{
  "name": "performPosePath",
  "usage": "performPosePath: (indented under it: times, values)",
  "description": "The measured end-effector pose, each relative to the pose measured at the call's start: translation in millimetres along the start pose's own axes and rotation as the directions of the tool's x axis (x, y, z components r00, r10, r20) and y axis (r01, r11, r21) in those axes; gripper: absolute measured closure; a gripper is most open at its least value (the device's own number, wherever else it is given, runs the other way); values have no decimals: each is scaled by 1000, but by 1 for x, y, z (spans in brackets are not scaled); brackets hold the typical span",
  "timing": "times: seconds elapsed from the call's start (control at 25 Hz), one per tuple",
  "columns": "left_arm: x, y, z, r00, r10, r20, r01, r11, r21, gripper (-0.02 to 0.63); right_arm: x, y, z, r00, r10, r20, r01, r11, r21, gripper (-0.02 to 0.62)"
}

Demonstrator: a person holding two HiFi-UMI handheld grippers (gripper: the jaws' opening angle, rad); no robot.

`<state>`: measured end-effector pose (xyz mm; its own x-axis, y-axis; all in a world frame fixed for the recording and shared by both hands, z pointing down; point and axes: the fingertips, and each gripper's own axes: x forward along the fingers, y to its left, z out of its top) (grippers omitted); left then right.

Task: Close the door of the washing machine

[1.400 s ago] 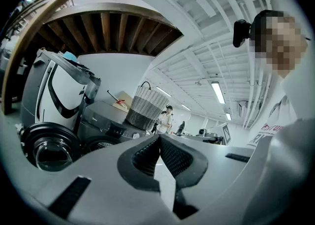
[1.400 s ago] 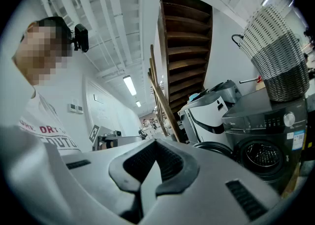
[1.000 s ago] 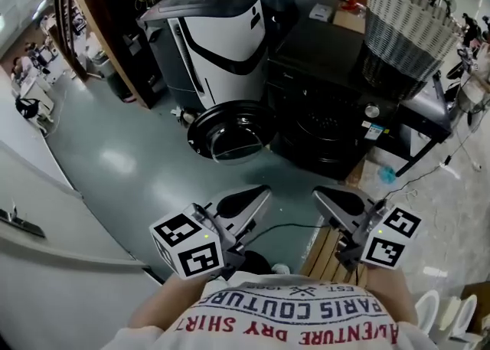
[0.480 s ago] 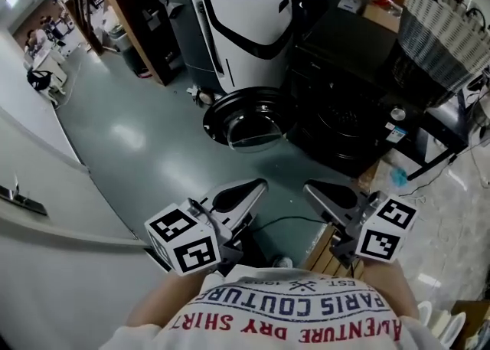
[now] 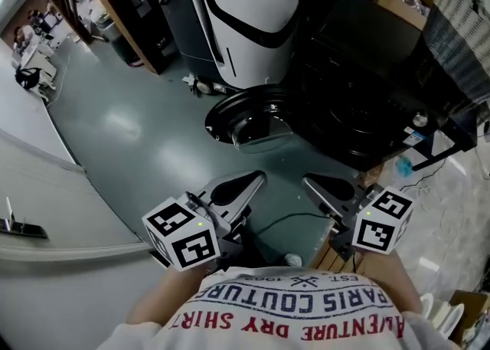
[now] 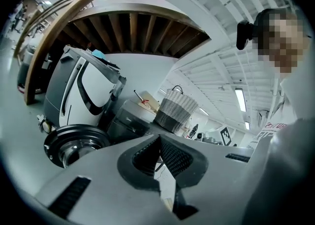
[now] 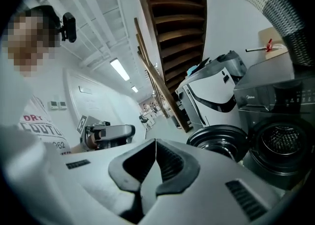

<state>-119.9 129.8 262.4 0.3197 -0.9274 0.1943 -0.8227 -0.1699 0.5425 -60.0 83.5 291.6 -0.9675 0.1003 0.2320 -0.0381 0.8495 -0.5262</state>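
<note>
The black washing machine (image 5: 360,103) stands on the floor ahead of me to the right. Its round door (image 5: 249,117) hangs wide open to the left, glass bowl facing up. The drum opening (image 7: 283,143) shows in the right gripper view, with the door (image 7: 221,140) beside it. The door (image 6: 74,143) also shows low at the left of the left gripper view. My left gripper (image 5: 251,182) and right gripper (image 5: 315,185) are held close to my body, well short of the door. Both are shut and hold nothing.
A white and black appliance (image 5: 245,11) stands behind the door. A woven basket (image 5: 467,34) sits on a surface right of the machine. A wooden pallet (image 5: 337,253) and a thin cable (image 5: 283,222) lie by my feet. A white wall (image 5: 46,210) runs along the left.
The machine and its open door have slid up and right in the head view and look nearer. Both grippers stay shut near my body.
</note>
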Motion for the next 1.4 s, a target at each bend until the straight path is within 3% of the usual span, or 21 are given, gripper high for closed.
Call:
performPosePath:
  times: [0.36,0.6,0.76,1.0,1.16,1.4]
  values:
    - [-23,142,40,997,34,-67,-37,998,-46,581,142,-31,5,990,-76,-119,79,997,13,574]
    - [-36,241,41,987,86,-134,-91,995,-30,581,234,-58,3,979,-96,-182,108,993,57,574]
    - [-52,292,43,984,113,-140,-126,989,-82,581,290,-76,1,961,-140,-238,150,988,23,574]
    - [-70,344,47,979,154,-133,-173,974,-143,581,358,-107,-5,919,-223,-325,195,974,-118,574]
    - [-80,365,46,976,177,-131,-198,964,-175,581,392,-137,-12,872,-314,-377,225,939,-261,574]
    - [-90,391,39,970,203,-132,-228,948,-220,581,432,-184,-25,792,-438,-425,292,884,-366,574]
